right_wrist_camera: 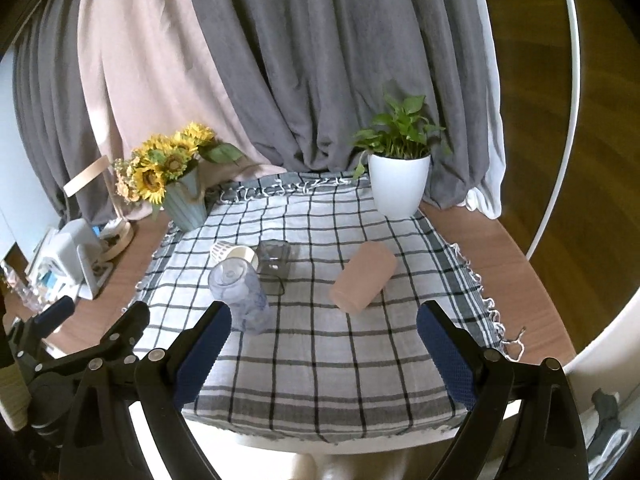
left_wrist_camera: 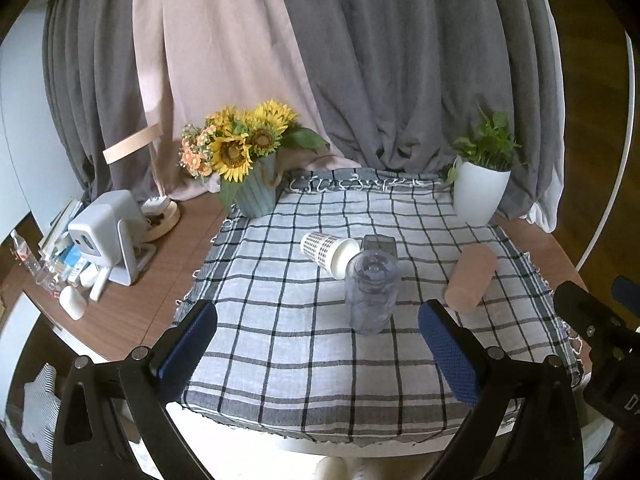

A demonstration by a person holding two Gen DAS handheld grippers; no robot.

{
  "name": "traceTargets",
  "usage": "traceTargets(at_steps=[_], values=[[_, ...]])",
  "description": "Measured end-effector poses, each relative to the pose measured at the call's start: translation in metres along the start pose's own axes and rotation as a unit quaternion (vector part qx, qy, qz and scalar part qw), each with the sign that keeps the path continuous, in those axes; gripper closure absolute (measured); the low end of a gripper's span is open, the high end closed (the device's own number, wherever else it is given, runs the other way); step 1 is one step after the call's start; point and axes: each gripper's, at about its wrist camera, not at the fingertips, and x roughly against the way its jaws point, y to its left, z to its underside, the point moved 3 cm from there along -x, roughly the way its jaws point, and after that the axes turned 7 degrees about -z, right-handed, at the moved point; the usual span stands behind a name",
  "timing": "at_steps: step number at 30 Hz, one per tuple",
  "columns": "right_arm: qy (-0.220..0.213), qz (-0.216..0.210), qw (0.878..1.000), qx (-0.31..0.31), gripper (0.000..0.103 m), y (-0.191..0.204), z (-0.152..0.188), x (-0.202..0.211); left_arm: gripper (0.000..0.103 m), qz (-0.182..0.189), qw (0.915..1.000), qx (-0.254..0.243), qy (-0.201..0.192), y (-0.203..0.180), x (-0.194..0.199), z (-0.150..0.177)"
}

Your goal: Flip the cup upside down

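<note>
Several cups rest on a checked cloth (left_wrist_camera: pixel 304 344). A clear bluish cup (left_wrist_camera: pixel 372 292) stands upside down in the middle; it also shows in the right wrist view (right_wrist_camera: pixel 242 294). A patterned paper cup (left_wrist_camera: pixel 330 251) lies on its side behind it (right_wrist_camera: pixel 232 252). A dark clear cup (right_wrist_camera: pixel 274 266) lies on its side beside them (left_wrist_camera: pixel 379 244). A pink cup (left_wrist_camera: pixel 472 278) lies on its side at the right (right_wrist_camera: pixel 364 278). My left gripper (left_wrist_camera: pixel 318 340) is open and empty, just short of the bluish cup. My right gripper (right_wrist_camera: pixel 324 344) is open and empty, just short of the pink cup.
A sunflower vase (left_wrist_camera: pixel 256 188) stands at the cloth's back left and a white plant pot (left_wrist_camera: pixel 480 192) at the back right. A white device (left_wrist_camera: pixel 108 236) and small clutter sit on the wooden table (left_wrist_camera: pixel 132 304) to the left. Grey and pink curtains hang behind.
</note>
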Motion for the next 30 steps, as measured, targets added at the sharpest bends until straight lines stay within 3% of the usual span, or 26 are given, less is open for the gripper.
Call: traceTargets(at_steps=[30], values=[[-0.016, 0.004, 1.0, 0.005, 0.009, -0.0056, -0.0007, 0.0084, 0.0, -0.013, 0.9998, -0.003, -0.015, -0.0062, 0.0076, -0.0037]])
